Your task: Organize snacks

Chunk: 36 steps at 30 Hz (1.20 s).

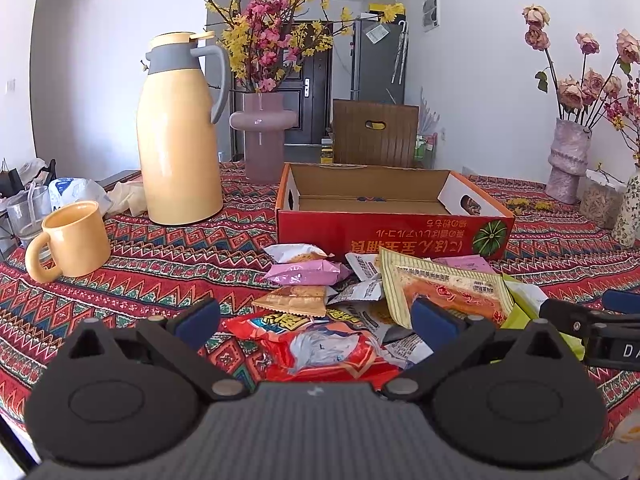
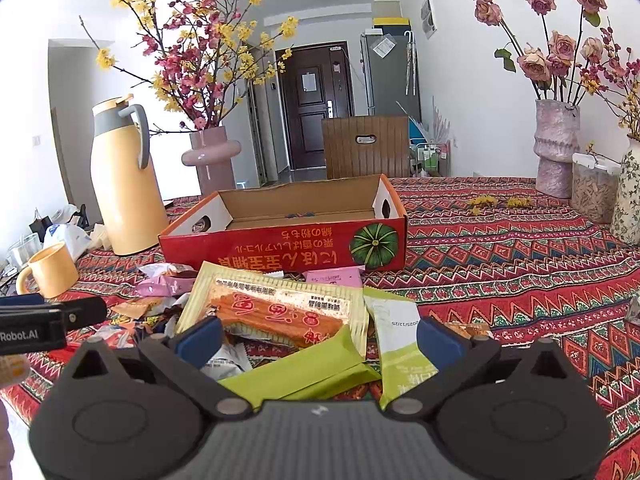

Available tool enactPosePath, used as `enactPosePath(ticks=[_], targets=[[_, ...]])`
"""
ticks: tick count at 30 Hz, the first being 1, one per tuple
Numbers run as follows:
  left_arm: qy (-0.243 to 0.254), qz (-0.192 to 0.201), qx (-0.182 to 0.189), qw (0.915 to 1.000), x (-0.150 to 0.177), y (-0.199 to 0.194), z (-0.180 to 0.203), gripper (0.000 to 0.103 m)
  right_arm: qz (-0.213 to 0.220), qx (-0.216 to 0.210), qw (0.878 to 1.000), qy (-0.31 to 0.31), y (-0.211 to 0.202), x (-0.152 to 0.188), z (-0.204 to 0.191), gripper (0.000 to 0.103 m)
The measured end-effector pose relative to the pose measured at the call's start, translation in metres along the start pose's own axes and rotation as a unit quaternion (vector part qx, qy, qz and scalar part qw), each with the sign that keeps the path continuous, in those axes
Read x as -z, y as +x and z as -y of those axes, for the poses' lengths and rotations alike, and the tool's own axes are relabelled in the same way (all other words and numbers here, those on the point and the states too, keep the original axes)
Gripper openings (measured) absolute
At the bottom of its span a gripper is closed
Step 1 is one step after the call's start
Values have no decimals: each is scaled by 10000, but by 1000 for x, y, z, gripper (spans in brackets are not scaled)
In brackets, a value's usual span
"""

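While the snack packets (image 1: 352, 300) lie heaped on the patterned desk (image 1: 160, 272) just before the red cardboard box (image 1: 394, 216), whose inside is bare, both grippers hover over them with jaws spread and holding nothing: the left gripper (image 1: 316, 320) above a red packet (image 1: 320, 352), the right gripper (image 2: 318, 336) above a green packet (image 2: 304, 372). A yellow thermos (image 1: 178, 132) and yellow mug (image 1: 74, 240) stand left of the box.

A heap of snack packets (image 1: 360, 304) lies at lower centre on the tablecloth (image 1: 160, 264), the box (image 1: 394, 236) behind it, jug (image 1: 180, 136) and mug (image 1: 72, 240) at left.
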<state>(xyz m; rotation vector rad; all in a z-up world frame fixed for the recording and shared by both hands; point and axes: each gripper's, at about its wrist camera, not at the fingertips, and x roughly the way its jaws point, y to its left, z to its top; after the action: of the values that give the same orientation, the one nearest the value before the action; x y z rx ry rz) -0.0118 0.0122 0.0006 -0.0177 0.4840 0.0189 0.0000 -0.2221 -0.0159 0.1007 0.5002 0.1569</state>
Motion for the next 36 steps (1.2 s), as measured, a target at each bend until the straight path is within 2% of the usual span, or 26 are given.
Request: enactPosePath(ticks=[36], targets=[[-113,-32,64,9999,2,-1,-4,103,0,-8,10000,-2,0,1,-1,103]])
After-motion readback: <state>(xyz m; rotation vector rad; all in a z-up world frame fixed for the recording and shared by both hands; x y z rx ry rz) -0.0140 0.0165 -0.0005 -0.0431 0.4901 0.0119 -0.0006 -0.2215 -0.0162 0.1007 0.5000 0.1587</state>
